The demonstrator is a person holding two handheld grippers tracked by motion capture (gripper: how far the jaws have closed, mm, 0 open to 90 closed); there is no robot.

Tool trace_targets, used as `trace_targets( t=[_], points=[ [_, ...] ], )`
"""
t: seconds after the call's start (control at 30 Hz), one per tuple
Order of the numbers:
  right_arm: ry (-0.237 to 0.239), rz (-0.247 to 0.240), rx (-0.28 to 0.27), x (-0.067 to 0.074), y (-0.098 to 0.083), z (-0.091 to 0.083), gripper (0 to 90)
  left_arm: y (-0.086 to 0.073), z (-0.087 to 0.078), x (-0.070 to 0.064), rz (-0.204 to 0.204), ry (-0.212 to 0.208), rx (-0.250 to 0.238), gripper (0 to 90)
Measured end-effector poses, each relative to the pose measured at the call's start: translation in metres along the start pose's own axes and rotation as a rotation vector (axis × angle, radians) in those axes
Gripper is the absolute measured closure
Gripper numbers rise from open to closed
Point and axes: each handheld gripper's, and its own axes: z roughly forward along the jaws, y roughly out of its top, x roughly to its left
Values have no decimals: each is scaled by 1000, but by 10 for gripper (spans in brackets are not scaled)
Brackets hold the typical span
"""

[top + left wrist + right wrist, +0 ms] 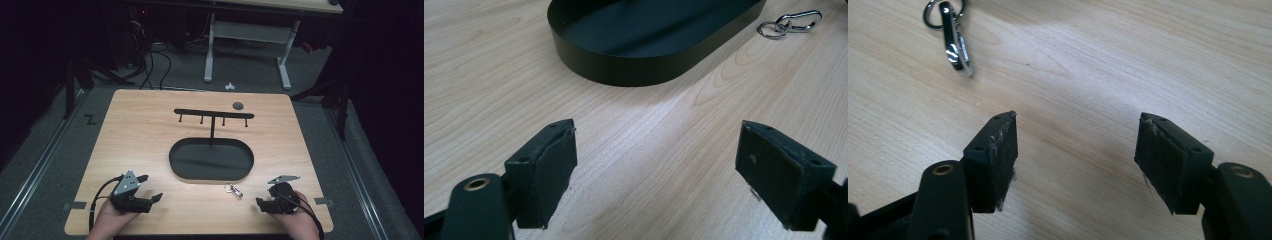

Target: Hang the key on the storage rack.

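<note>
Wooden table (pixel 150 120), light grain. Item one: black oval tray (pixel 176 165) at centre, empty, with a T-shaped hook rack (pixel 214 114) rising from its far rim, four pegs bare; probably meant to take hung items. Item two: silver carabiner keyring (pixel 233 189), lying flat on the wood just in front of the tray, nearer the right side, within easy reach. Left gripper (pixel 150 190), near edge, jaws wide apart, empty. Right gripper (pixel 1075 150), near edge, jaws likewise apart, empty, the keyring ahead of it. Both rest low, seemingly a ready position.
</note>
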Motion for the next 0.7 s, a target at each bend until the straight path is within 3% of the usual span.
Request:
trace_targets(
  t=[0.13,0.53,0.7],
  points=[
    [-2,-32,51,5,5,3,347,1,0,-1,13,-3,2,172],
    [-1,-66,172,13,21,2,365,1,-1,-1,13,-4,-4,173],
    [-8,-108,238,19,31,-2,369,1,-1,-1,13,-6,-1,173]
  ],
)
